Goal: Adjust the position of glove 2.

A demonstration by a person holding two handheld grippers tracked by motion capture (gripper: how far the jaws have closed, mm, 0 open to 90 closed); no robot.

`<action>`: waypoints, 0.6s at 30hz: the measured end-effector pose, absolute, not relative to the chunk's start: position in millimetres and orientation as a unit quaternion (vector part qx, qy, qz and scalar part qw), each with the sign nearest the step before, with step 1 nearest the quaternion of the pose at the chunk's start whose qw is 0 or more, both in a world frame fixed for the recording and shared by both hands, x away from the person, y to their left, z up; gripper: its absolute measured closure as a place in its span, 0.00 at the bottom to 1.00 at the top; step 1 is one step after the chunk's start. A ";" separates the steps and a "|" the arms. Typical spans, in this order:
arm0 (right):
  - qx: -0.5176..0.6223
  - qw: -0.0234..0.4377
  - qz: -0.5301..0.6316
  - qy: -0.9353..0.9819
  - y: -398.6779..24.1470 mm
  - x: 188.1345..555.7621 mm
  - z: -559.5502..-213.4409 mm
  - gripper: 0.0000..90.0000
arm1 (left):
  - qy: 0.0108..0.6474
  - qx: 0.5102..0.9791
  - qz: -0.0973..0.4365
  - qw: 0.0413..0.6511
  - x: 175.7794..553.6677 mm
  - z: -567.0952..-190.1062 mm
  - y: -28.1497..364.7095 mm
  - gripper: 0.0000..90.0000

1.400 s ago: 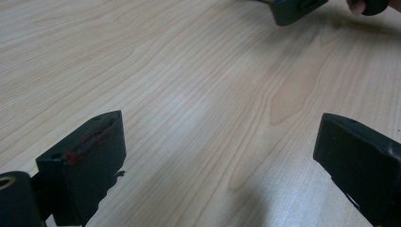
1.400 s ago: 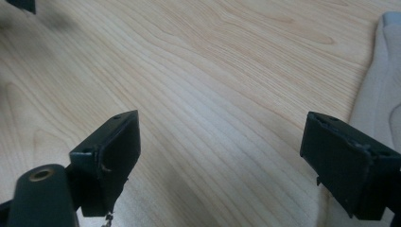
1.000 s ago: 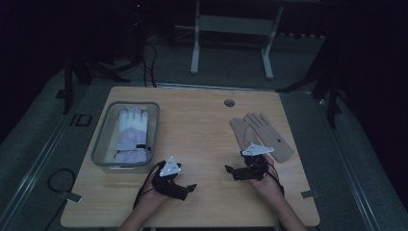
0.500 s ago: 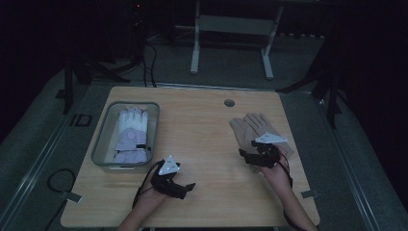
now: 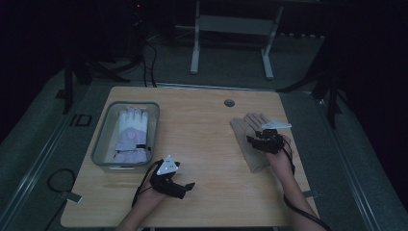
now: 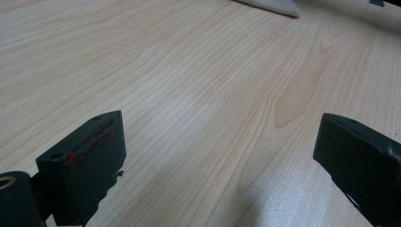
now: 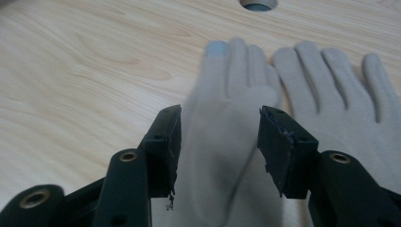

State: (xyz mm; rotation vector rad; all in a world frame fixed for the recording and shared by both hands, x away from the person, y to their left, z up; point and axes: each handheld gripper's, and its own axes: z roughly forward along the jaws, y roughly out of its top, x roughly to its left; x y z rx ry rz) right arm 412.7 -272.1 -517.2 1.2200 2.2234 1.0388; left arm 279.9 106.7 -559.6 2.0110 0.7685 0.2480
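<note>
Writing: "ID" [image 5: 80,120] is showing on the floor at 9 o'clock off the table [image 5: 202,144], nothing else readable. Right gripper [image 7: 218,142] is hovering over the beige gloves [image 5: 250,139] at the table's 3 o'clock side, jaws half apart and just been closing, straddling the nearer glove [image 7: 222,156] without pinching it; its mate [image 7: 331,94] is lying just beside it, close to the right edge. Left gripper [image 6: 222,156] is sitting at 7 o'clock with jaws wide apart over bare wood, the clear bin [image 5: 103,144] holding white gloves [image 5: 131,137] at 9 o'clock, and the table's middle is giving open room.
</note>
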 end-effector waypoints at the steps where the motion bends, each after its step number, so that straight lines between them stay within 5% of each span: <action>1: 0.433 0.202 0.364 0.799 -272.5 415.6 -522.2 0.52 | 0.312 0.820 0.102 0.469 279.9 -559.6 107.2 0.04; 13: 0.425 0.191 0.338 0.818 -273.6 426.2 -552.0 0.49 | 0.311 0.822 0.101 0.466 280.6 -561.8 104.9 0.04; 18: 0.417 0.189 0.347 0.818 -275.3 424.3 -554.6 0.63 | 0.312 0.823 0.102 0.463 279.5 -561.7 105.1 0.04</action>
